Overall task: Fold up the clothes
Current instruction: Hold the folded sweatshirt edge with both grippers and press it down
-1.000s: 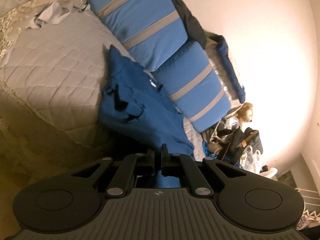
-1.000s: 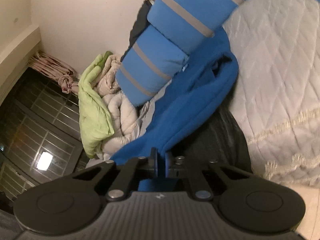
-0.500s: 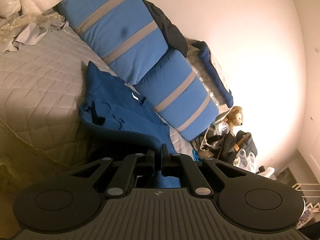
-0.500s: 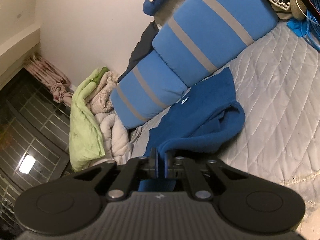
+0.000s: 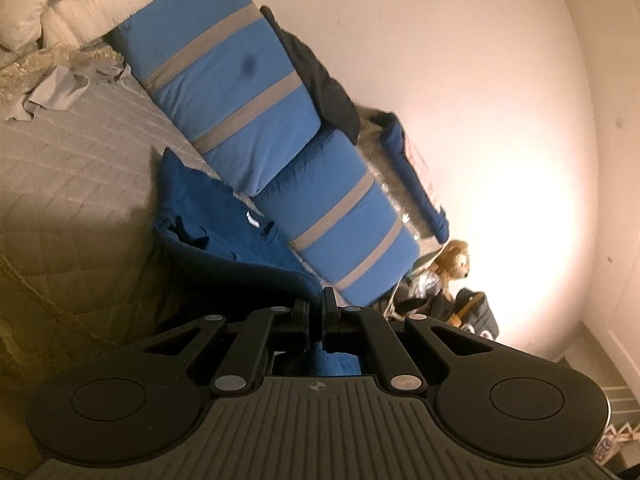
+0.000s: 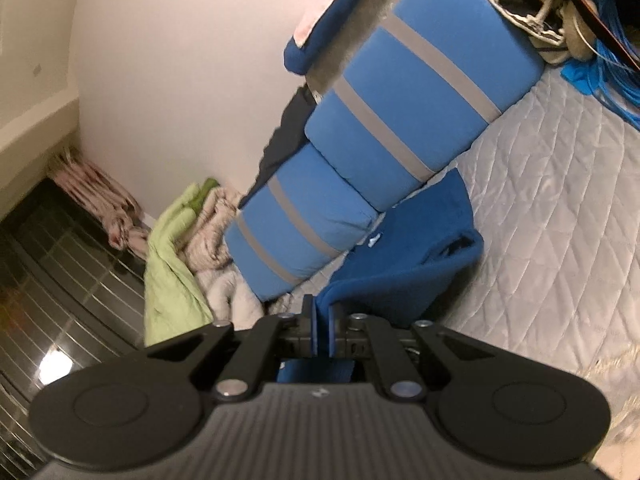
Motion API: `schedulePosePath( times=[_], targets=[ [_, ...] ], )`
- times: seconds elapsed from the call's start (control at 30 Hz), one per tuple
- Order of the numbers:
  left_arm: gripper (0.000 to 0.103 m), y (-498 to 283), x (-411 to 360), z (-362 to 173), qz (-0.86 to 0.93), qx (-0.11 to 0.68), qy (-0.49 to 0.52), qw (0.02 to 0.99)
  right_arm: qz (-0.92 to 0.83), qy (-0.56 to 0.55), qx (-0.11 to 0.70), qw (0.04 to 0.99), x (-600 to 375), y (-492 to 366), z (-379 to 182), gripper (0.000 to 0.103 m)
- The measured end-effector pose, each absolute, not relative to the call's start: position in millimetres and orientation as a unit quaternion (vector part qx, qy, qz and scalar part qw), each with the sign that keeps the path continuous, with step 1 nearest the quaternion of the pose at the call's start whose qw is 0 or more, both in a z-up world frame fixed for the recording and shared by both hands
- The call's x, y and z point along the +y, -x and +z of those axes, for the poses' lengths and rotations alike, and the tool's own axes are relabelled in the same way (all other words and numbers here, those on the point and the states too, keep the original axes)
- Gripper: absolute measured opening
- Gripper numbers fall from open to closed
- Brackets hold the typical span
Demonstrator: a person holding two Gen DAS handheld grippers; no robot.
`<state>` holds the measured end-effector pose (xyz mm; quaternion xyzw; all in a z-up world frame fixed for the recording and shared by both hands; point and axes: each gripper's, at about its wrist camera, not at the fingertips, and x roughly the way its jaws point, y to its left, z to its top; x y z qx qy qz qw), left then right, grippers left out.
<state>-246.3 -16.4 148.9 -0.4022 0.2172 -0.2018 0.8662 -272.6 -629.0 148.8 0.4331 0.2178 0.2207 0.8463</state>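
Observation:
A dark blue garment (image 5: 224,236) lies on the grey quilted bed (image 5: 80,184), its far part against the blue cushions. My left gripper (image 5: 316,304) is shut on one near edge of it, and the cloth rises from the bed to the jaws. In the right wrist view the same blue garment (image 6: 400,268) hangs between the bed and my right gripper (image 6: 320,320), which is shut on another edge; blue cloth shows between the pads. The held hem is lifted off the bed (image 6: 560,208).
Two blue cushions with grey stripes (image 5: 248,92) (image 6: 400,128) lean on the wall behind the garment. A green and beige bedding pile (image 6: 180,248) sits at one end, a teddy bear (image 5: 452,260) and bags at the other. A grey cloth (image 5: 56,92) lies crumpled on the bed.
Both grippers have risen and tipped up with the garment's edge in them. The cloth is lifted higher off the bed, and more wall and cushion show in both views.

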Motion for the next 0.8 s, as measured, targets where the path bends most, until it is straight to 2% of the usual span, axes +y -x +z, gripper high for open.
schedulePosePath(
  times=[0.17, 0.3, 0.37, 0.5, 0.8],
  targets=[
    [0.005, 265, -11, 170, -0.202, 0.168, 0.438, 0.86, 0.22, -0.451, 0.204, 0.84, -629, 294, 153, 0.005],
    [0.005, 286, -13, 202, -0.206, 0.142, 0.419, 0.873, 0.222, -0.49, 0.201, 0.819, -631, 314, 159, 0.005],
    [0.005, 287, -14, 212, -0.199, 0.148, 0.406, 0.879, 0.223, -0.504, 0.199, 0.81, -630, 325, 166, 0.005],
    [0.005, 261, -15, 207, -0.17, 0.185, 0.392, 0.885, 0.211, -0.462, 0.203, 0.837, -621, 327, 187, 0.005],
    [0.005, 195, 0, 205, -0.151, 0.209, 0.363, 0.895, 0.199, -0.416, 0.237, 0.855, -606, 258, 201, 0.005]
  ],
)
